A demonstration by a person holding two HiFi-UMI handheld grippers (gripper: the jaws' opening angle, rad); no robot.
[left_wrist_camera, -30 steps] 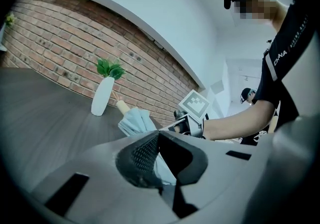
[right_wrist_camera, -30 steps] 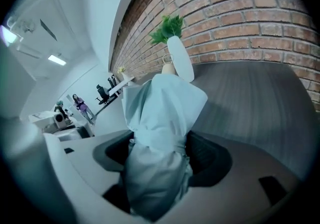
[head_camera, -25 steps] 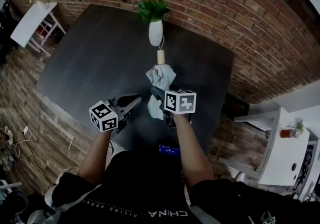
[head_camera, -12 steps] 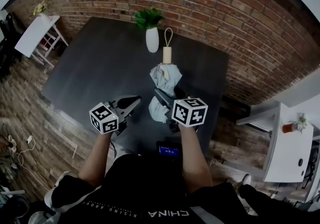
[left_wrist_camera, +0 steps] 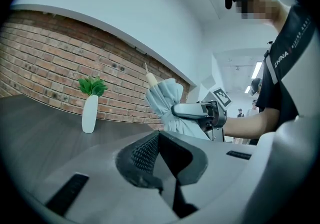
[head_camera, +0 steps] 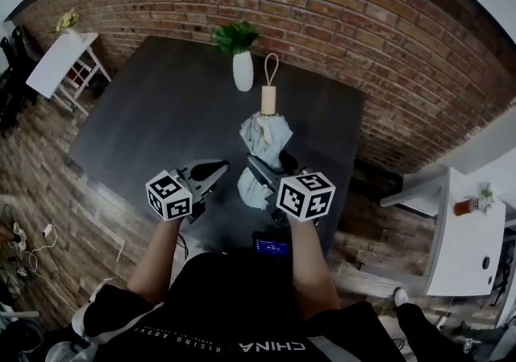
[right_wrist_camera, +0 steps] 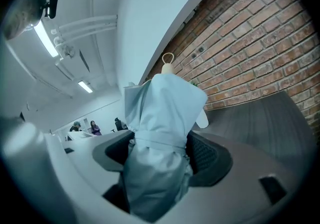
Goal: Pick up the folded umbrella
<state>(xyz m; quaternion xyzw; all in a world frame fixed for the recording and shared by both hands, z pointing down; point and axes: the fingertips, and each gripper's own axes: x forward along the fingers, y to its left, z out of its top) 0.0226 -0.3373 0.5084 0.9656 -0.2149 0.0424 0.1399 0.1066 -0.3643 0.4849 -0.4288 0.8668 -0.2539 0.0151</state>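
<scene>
My right gripper (head_camera: 260, 177) is clamped on the folded umbrella (head_camera: 263, 136), held above the table (head_camera: 153, 102) with its handle toward 12 o'clock. My left gripper (head_camera: 208, 173) sits at the umbrella's 9 o'clock, jaws together and empty.

Dim, even light; strong fisheye bending, dark vignetted corners.

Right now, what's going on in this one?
A person works two handheld grippers over a dark table. The right gripper has its jaws clamped on the folded pale-blue umbrella, wooden handle toward the brick wall, apparently clear of the tabletop. The left gripper hovers beside it, jaws together, empty.
</scene>
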